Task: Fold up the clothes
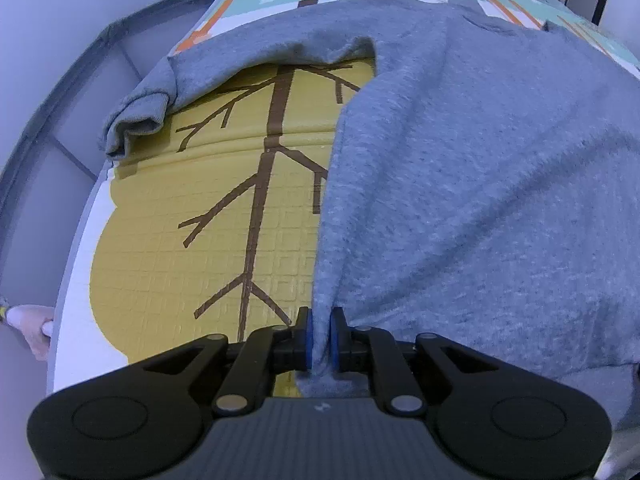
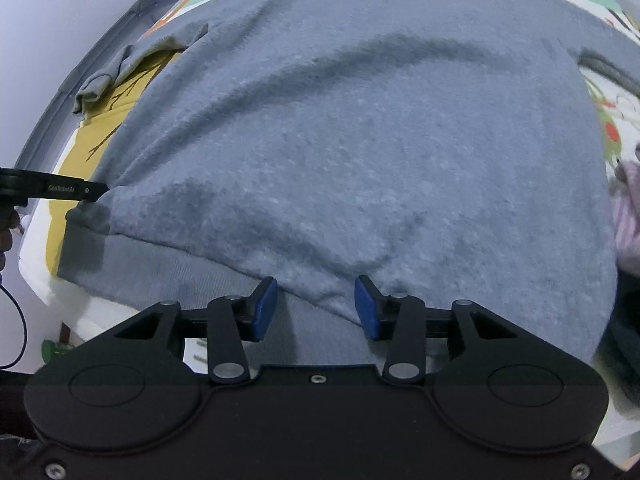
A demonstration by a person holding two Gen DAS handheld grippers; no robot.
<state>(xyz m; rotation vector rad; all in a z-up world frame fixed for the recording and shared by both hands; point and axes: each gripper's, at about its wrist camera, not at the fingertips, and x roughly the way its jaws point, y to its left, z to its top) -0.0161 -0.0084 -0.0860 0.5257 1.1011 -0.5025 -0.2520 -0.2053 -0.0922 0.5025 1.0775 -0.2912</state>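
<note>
A: How do the jaws stand?

B: The left gripper (image 1: 320, 338) is clamped on the hem corner of the grey sweatshirt (image 1: 460, 184), low in the frame. The right gripper (image 2: 316, 308) is parted over the hem at bottom centre, its pads pressing on nothing.

A: Why pinch a corner?

B: Probably to lift that side for a fold. The sweatshirt lies spread flat on the patterned mat (image 1: 192, 248), one sleeve (image 1: 136, 116) flung toward the upper left.

A: And the right one?

B: Likely lining up its own grip.
</note>
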